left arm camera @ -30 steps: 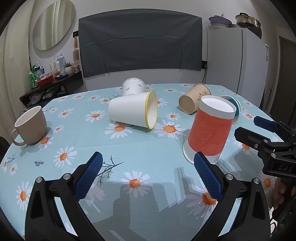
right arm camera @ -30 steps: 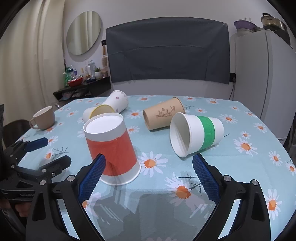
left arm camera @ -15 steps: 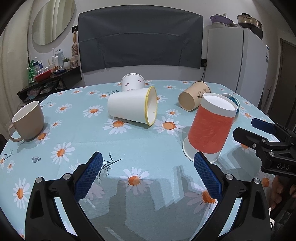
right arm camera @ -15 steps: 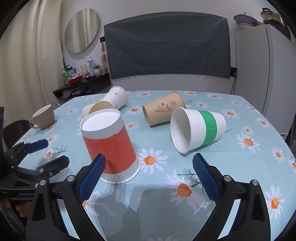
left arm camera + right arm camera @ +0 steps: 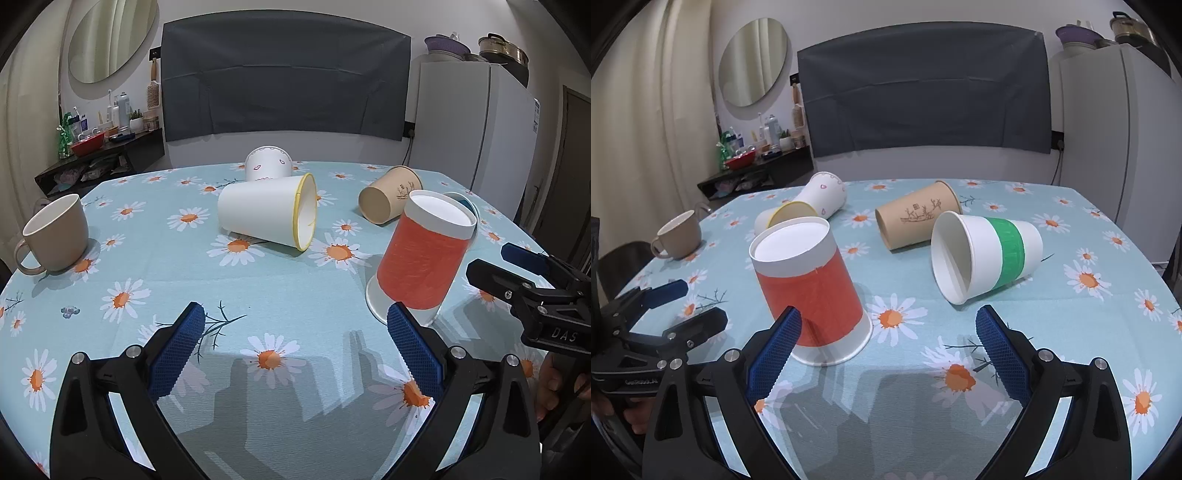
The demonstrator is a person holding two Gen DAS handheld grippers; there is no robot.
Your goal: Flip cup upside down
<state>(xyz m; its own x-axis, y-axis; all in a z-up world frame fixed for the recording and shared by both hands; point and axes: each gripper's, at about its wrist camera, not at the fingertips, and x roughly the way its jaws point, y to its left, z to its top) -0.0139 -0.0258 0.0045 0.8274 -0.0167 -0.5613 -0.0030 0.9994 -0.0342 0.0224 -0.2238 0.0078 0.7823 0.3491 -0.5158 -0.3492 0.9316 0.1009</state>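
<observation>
A red-sleeved paper cup (image 5: 424, 258) stands upside down on the daisy tablecloth, also in the right wrist view (image 5: 812, 291). A white cup with a yellow rim (image 5: 269, 216) lies on its side mid-table. A green-banded white cup (image 5: 986, 254), a brown cup (image 5: 916, 219) and a white cup with hearts (image 5: 827, 194) also lie on their sides. My left gripper (image 5: 295, 343) is open and empty, in front of the cups. My right gripper (image 5: 888, 345) is open and empty, its left finger just in front of the red cup.
A beige ceramic mug (image 5: 55, 236) stands upright at the table's left edge. A white fridge (image 5: 476, 129) stands behind the table on the right. A dark shelf with bottles (image 5: 99, 147) is at the back left. The table's near edge lies below both grippers.
Both grippers have drawn back and risen slightly, so the cups sit a little lower in view. Nothing on the table has moved.
</observation>
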